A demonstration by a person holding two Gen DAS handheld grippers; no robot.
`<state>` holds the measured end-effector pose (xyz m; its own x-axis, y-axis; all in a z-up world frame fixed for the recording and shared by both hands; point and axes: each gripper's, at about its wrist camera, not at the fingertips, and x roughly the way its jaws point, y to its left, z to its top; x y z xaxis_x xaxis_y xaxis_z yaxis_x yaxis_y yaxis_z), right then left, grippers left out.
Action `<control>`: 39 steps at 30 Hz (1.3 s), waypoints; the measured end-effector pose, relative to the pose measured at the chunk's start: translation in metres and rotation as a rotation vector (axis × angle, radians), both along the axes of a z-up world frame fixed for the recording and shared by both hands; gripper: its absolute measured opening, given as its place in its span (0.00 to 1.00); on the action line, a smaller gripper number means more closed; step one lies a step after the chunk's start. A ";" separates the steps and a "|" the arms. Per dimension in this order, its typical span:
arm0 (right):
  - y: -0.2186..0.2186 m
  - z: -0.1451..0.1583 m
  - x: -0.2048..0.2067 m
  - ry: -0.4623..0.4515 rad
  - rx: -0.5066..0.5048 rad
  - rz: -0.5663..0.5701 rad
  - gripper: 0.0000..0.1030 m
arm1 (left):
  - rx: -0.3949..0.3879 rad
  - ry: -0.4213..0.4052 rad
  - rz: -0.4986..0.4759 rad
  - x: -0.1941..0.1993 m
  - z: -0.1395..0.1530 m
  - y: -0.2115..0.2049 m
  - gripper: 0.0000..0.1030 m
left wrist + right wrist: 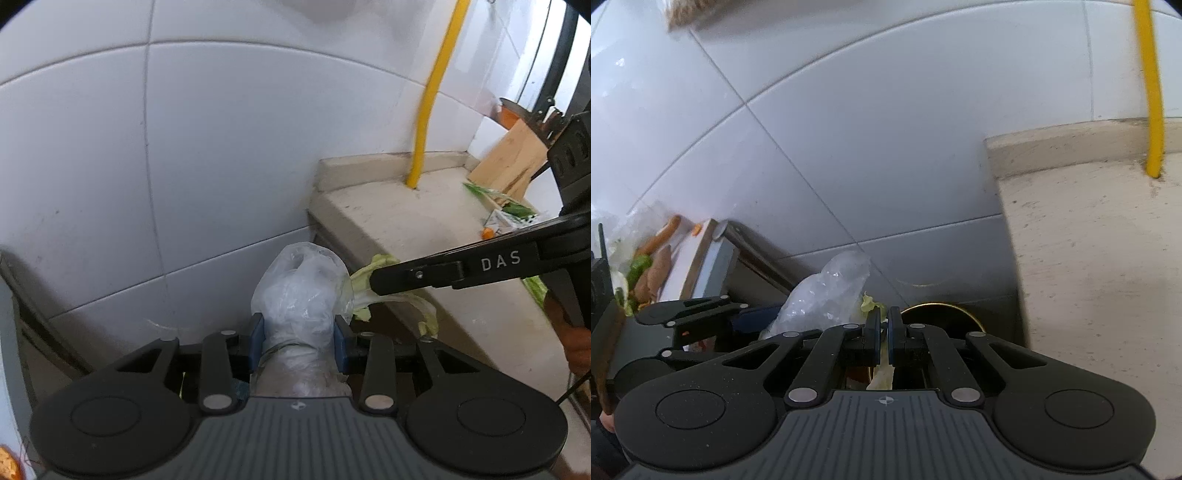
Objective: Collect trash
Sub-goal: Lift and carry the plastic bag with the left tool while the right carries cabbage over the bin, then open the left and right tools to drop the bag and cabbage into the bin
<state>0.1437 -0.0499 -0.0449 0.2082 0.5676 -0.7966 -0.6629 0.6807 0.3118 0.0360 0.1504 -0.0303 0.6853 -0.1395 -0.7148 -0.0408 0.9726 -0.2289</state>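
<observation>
White tiled wall point(229, 147) behind, beige counter point(424, 229) to the right with yellow pipe point(428, 110) rising from it, left gripper point(300, 341) clamped on clear bag point(303, 295), right gripper point(884, 332) pinched on lettuce leaf point(882, 376) just beside bag.

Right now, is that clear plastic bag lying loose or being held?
Held. The left tongs are shut on the bunched clear plastic bag, blue pads pressing both its sides.
</observation>
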 end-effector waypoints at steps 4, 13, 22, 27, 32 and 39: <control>0.004 -0.006 0.002 0.014 -0.013 -0.008 0.06 | 0.009 0.013 0.008 0.002 -0.006 0.006 0.30; 0.025 -0.027 0.008 0.030 -0.062 -0.028 0.07 | 0.039 0.064 0.019 0.012 -0.024 0.013 0.31; 0.043 -0.054 0.012 0.027 -0.128 -0.045 0.22 | 0.053 0.118 0.032 0.020 -0.042 0.018 0.41; 0.044 -0.064 0.016 0.041 -0.146 -0.069 0.24 | 0.073 0.139 0.038 0.024 -0.046 0.018 0.46; 0.044 -0.064 0.014 0.041 -0.150 -0.068 0.30 | 0.094 0.142 0.026 0.025 -0.048 0.016 0.50; 0.039 -0.060 0.011 0.035 -0.138 -0.075 0.33 | 0.099 0.141 0.019 0.027 -0.048 0.016 0.53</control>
<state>0.1552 -0.0105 -0.1052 0.2170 0.4359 -0.8734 -0.5990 0.7659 0.2334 0.0632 0.1663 -0.0782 0.5794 -0.0520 -0.8134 -0.0841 0.9888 -0.1232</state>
